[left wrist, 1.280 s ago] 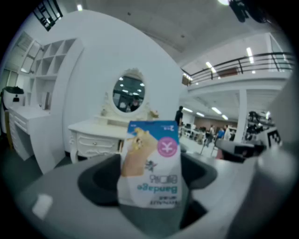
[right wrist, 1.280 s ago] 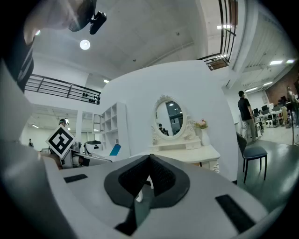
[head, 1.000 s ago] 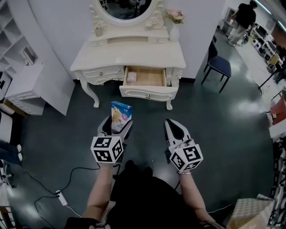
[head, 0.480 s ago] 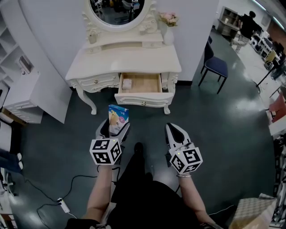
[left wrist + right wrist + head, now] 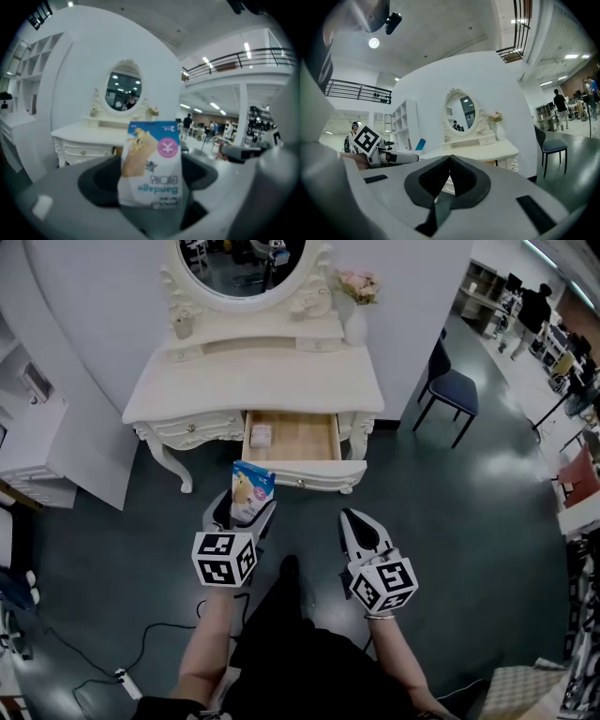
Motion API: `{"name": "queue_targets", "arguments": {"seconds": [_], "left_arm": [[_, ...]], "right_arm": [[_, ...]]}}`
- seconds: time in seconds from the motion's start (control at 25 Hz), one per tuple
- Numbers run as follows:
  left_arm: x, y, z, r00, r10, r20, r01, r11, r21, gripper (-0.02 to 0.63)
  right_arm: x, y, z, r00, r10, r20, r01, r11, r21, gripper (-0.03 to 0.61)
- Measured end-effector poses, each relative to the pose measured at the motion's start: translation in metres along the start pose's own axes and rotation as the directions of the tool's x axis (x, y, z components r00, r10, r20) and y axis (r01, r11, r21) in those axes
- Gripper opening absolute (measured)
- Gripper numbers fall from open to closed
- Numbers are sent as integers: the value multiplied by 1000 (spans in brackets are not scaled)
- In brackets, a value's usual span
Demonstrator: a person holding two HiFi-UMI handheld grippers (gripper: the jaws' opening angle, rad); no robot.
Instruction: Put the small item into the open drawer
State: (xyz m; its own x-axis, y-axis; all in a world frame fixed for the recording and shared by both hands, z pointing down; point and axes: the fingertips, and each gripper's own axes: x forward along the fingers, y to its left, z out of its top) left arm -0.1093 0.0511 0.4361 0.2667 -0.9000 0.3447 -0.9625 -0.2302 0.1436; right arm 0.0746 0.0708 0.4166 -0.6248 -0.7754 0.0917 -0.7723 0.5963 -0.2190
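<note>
My left gripper (image 5: 246,512) is shut on a small blue-and-white bandage box (image 5: 251,491), which stands up between the jaws (image 5: 151,164). It hangs above the floor just in front of the open wooden drawer (image 5: 291,437) of the cream dressing table (image 5: 253,371). A small pale item (image 5: 261,435) lies in the drawer's left part. My right gripper (image 5: 354,524) is shut with nothing in it, to the right of the left one, its jaws meeting at the tips (image 5: 450,161).
An oval mirror (image 5: 242,261) and a flower vase (image 5: 356,296) stand on the table top. A blue chair (image 5: 452,388) is at the right, white shelving (image 5: 37,427) at the left. A cable (image 5: 141,643) runs over the dark floor. People (image 5: 536,307) walk far right.
Both grippers and the view have moved closer to the dressing table; the bandage box now sits right at the drawer's front edge. The grip on the box is unchanged.
</note>
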Motion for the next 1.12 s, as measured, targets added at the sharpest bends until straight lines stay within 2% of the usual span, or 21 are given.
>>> {"name": "queue_targets", "arguments": {"seconds": [0.24, 0.56, 0.84, 1.12], "left_arm": [[56, 29, 23, 999, -34, -7, 34, 999, -10, 403], [119, 62, 53, 997, -78, -18, 78, 997, 3, 403], [158, 78, 60, 992, -118, -41, 119, 993, 27, 405], [193, 75, 56, 982, -164, -93, 170, 983, 65, 403]], "right_arm": [[61, -20, 10, 1000, -11, -12, 12, 1000, 11, 5], [123, -50, 29, 996, -85, -6, 85, 996, 11, 5], [152, -70, 32, 991, -135, -1, 135, 990, 26, 5], [168, -87, 31, 986, -168, -19, 168, 985, 37, 5]]}}
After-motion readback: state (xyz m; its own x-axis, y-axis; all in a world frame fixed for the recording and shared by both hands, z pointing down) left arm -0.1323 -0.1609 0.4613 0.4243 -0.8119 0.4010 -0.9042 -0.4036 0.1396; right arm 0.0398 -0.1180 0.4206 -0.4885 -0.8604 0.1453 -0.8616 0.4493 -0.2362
